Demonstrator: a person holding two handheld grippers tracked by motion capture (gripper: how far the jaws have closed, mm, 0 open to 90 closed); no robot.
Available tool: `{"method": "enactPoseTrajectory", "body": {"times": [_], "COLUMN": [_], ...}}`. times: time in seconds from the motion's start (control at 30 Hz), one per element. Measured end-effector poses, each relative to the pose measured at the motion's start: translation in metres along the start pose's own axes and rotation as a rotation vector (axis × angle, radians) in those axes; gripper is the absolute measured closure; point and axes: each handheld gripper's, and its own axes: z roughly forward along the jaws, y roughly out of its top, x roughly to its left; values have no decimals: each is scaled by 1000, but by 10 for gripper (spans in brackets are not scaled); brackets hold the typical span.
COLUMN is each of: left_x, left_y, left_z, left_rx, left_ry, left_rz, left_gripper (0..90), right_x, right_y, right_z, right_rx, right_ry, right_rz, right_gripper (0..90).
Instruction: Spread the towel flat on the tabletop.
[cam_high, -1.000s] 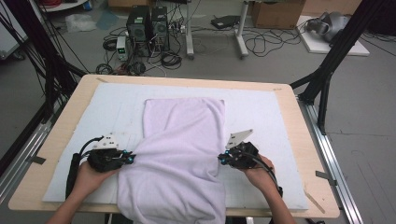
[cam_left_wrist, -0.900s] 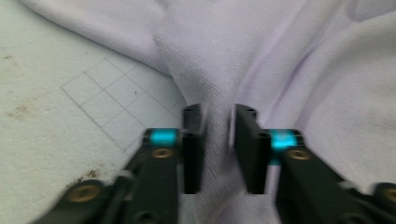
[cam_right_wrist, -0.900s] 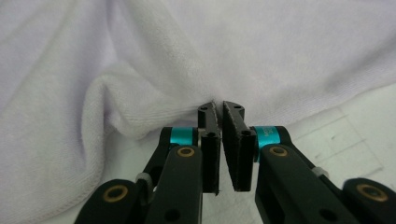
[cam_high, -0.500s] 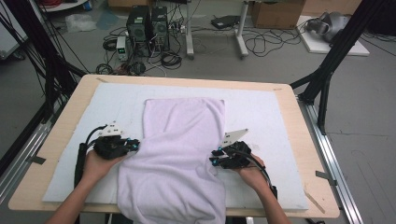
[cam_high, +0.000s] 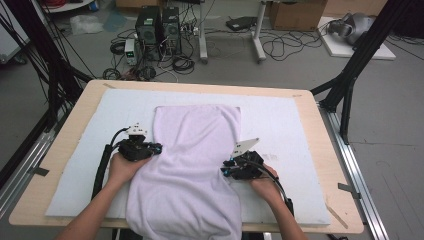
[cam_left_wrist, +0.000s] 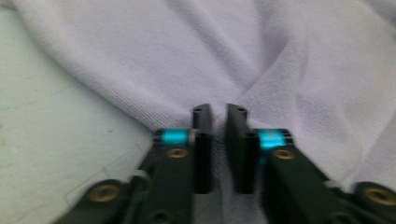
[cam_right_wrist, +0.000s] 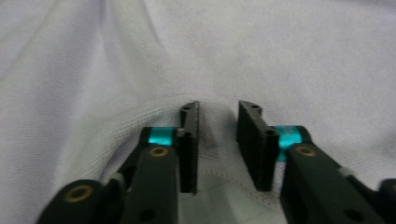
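A pale lilac cloth (cam_high: 195, 150) lies lengthwise on the white mat (cam_high: 280, 120), its near end hanging over the table's front edge. My left gripper (cam_high: 157, 148) is at the cloth's left edge, shut on a fold of the cloth (cam_left_wrist: 280, 56); the left gripper view (cam_left_wrist: 218, 112) shows its jaws nearly together with fabric between them. My right gripper (cam_high: 226, 171) is at the cloth's right edge. Its jaws (cam_right_wrist: 216, 109) have just been closing and still stand apart, with the hemmed edge of the cloth (cam_right_wrist: 280, 56) bunched between them.
The wooden table (cam_high: 320, 150) carries the mat, with bare mat on both sides of the cloth. Black frame posts (cam_high: 350, 85) stand at the table's right and left. Computers and cables (cam_high: 160, 25) sit on the floor beyond.
My left hand has moved away from me and inward along the cloth's left edge, drawing that edge in. My right hand has barely shifted.
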Motion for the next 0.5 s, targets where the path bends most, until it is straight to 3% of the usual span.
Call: {"method": "enactPoseTrajectory", "body": {"times": [0.07,0.2,0.23,0.33,0.4,0.5], "left_x": [1,22,25,29,25,15], "left_y": [4,12,13,12,8,-4], "left_z": [-3,-35,-41,-57,-59,-58], "left_rx": [22,-110,-132,-152,-126,-80], "left_ry": [23,137,147,111,88,25], "left_rz": [33,-21,-34,-32,-4,37], "left_gripper": [892,899,898,849,799,768], "right_x": [-2,-6,-7,-10,-11,-7], "right_y": [0,-1,-1,-2,-4,-8], "right_z": [0,-3,-4,-15,-25,-34], "right_rx": [1,-3,-3,-44,-81,-90], "right_ry": [0,19,16,-24,-32,-16], "right_rz": [5,29,32,45,61,67], "right_gripper": [812,849,852,862,861,850]}}
